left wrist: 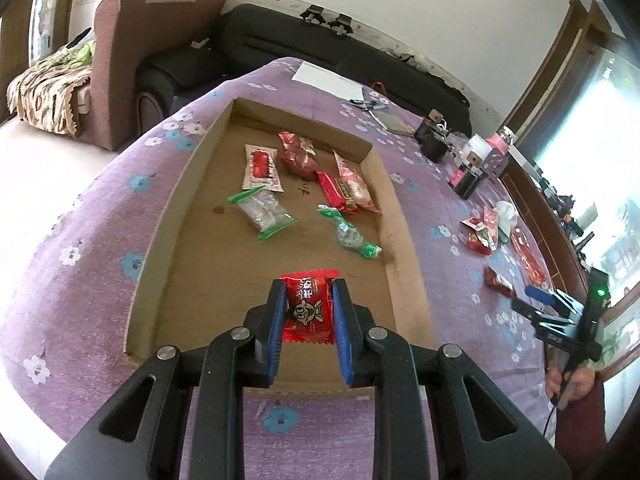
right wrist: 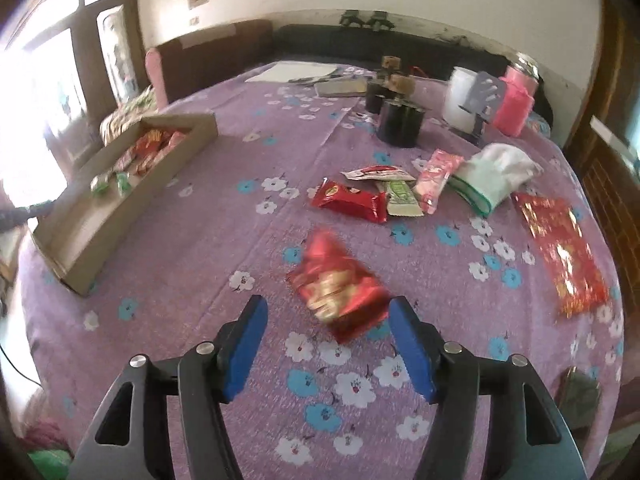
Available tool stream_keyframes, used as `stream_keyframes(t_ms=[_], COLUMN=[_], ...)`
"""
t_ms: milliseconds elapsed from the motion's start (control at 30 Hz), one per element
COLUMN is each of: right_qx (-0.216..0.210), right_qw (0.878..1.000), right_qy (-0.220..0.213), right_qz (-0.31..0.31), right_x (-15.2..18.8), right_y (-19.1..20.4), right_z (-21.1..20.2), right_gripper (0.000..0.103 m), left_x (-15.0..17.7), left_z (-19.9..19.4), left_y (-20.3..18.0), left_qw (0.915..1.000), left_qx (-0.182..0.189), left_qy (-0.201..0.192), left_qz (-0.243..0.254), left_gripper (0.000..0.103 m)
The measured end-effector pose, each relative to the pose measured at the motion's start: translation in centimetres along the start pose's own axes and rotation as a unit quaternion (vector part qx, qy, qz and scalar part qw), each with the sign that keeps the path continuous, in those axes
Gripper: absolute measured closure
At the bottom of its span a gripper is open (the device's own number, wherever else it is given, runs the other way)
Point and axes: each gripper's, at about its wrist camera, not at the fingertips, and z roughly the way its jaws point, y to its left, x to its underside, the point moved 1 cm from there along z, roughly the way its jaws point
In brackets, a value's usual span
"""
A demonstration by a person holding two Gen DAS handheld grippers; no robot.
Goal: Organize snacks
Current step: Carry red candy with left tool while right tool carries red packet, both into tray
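- left wrist view: my left gripper has its jaws pinched on a red candy packet, held by its sides over the near end of the cardboard tray.
- 6 snacks already lie further up the tray, among them a green-ended clear packet and a twisted green candy; the near end looks bare, so i judge it the right drop spot.
- to place it well i would lower the packet close to the tray floor before spreading the jaws, so it lands flat and does not bounce over the low near wall.
- right wrist view: my right gripper has its jaws spread wide, holding nothing, just short of a crinkly red snack bag lying on the purple-clothed counter.
- that bag is blurred, so i cannot tell its exact tilt; i would straddle its narrow width, press down to the cloth, then close gently, since foil slips.
- more snacks wait beyond: a red bar, a green bar and a pink packet, touching or overlapping.
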Motion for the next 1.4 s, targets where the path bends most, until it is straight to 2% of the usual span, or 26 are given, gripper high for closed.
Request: stream_keyframes(t_ms=[100,233,300,333,367,400,500,733,900,1067,1300,1400], right_qx=[0.022,0.024,0.014,0.002,-0.017,-0.028,-0.043,-0.07,-0.123,-0.19,-0.232,-0.236], right_qw=[1.0,0.999,0.999,1.0,0.999,0.998,0.997,0.993,0.989,0.98,0.972,0.971], right_qy=[0.011,0.029,0.023,0.03,0.036,0.036,0.032,0.01,-0.005,-0.005,0.023,0.036], right_qz=[-0.019,-0.03,-0.025,-0.008,0.014,0.033,0.063,0.098,0.087,0.056,0.023,0.014], right_x=[-0.5,-1.0,-1.2,-1.3,-1.3,-1.4,-1.3,-2.7,-6.5,-10.5,-13.9,-14.4], right_y=[-0.1,-0.6,-1.3,-1.8,-2.4,-2.9,-3.5,-2.8,1.1,7.8,16.7,18.9], right_z=[2.1,4.9,5.3,5.6,5.7,5.6,5.0,2.4,1.0,1.8,6.0,7.6], right_gripper=[0.031,0.031,0.029,0.034,0.045,0.061,0.071,0.077,0.077,0.081,0.083,0.083], left_x=[0.2,0.3,0.2,0.1,0.0,0.0,-0.2,-1.8,-4.7,-8.2,-12.4,-13.2], left_z=[0.0,-0.3,-0.5,-0.5,-0.5,-0.5,0.0,1.4,2.9,5.8,11.0,12.6], left_y=[-0.4,-0.7,-0.5,-0.3,-0.2,0.0,0.4,0.7,1.1,1.6,2.7,3.7], left_qw=[1.0,0.9999,0.9999,0.9999,0.9999,0.9998,0.9998,0.999,0.9979,0.9972,0.9963,0.9959], left_qx=[0.001,-0.005,-0.009,-0.012,-0.013,-0.014,-0.017,-0.036,-0.053,-0.058,-0.057,-0.057], left_qy=[0.003,0.002,0.001,0.0,0.0,0.0,0.004,0.015,0.018,0.036,0.065,0.068], left_qz=[0.005,0.014,0.014,0.013,0.011,0.01,0.005,0.022,0.033,0.031,0.001,-0.02], left_gripper=[0.083,0.083,0.083,0.083,0.083,0.083,0.083,0.083,0.083,0.083,0.083,0.083])
